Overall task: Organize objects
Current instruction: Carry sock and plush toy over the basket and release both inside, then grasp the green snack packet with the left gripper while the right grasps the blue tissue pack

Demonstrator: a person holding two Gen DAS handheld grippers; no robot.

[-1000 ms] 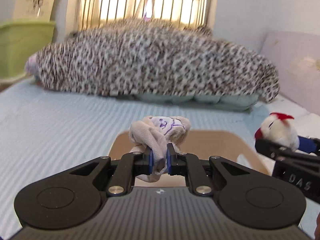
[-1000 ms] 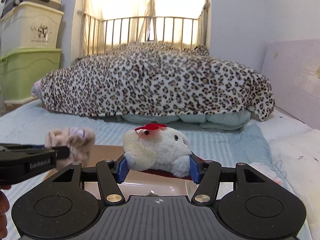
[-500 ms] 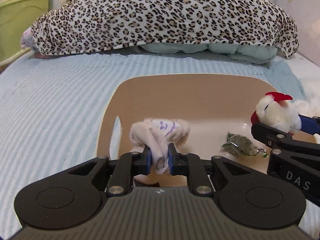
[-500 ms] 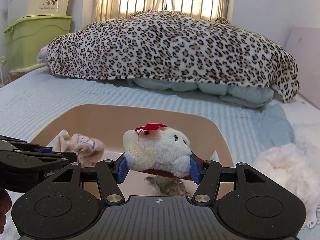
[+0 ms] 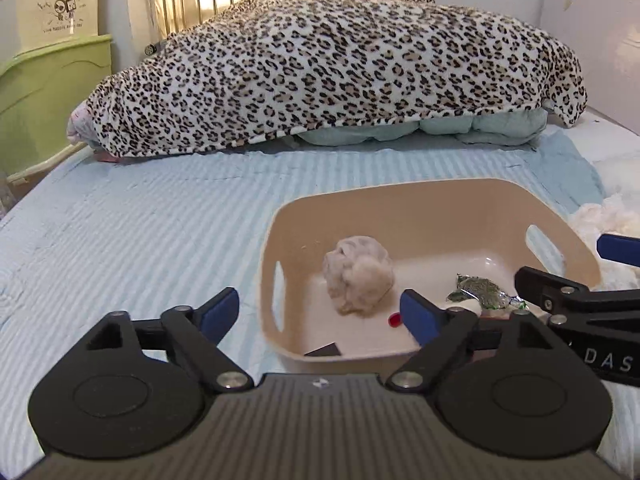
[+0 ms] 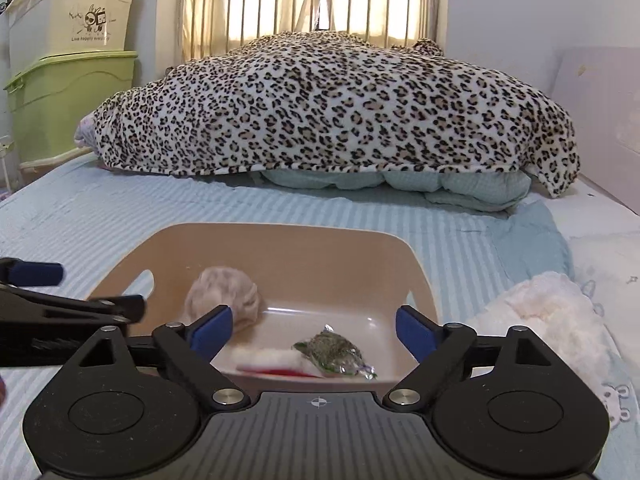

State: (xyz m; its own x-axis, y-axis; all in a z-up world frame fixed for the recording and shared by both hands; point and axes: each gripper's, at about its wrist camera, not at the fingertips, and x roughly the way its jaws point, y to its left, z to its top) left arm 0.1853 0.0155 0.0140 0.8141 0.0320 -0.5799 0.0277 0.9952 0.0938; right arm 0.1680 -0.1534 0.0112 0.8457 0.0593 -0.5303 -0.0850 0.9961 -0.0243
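A beige plastic bin (image 5: pixel 420 196) with cut-out handles sits on the striped blue bed; it also shows in the right wrist view (image 6: pixel 280 246). A balled beige cloth toy (image 5: pixel 358 276) (image 6: pixel 224 296) lies inside it at the left. A white plush with a red hat (image 6: pixel 276 362) lies blurred at the bin's near edge, beside a green foil packet (image 6: pixel 334 350) (image 5: pixel 482 290). My left gripper (image 5: pixel 320 312) is open and empty above the bin's near left corner. My right gripper (image 6: pixel 312 330) is open and empty over the bin's near side.
A leopard-print blanket (image 6: pixel 332 108) is heaped across the back of the bed. Green and cream storage boxes (image 6: pixel 68 80) stand at the left. A fluffy white cloth (image 6: pixel 548 312) lies right of the bin. A wall runs along the right.
Both grippers have opened. The cloth toy and the white plush have dropped into the bin. The left gripper has shifted left, toward the bin's corner.
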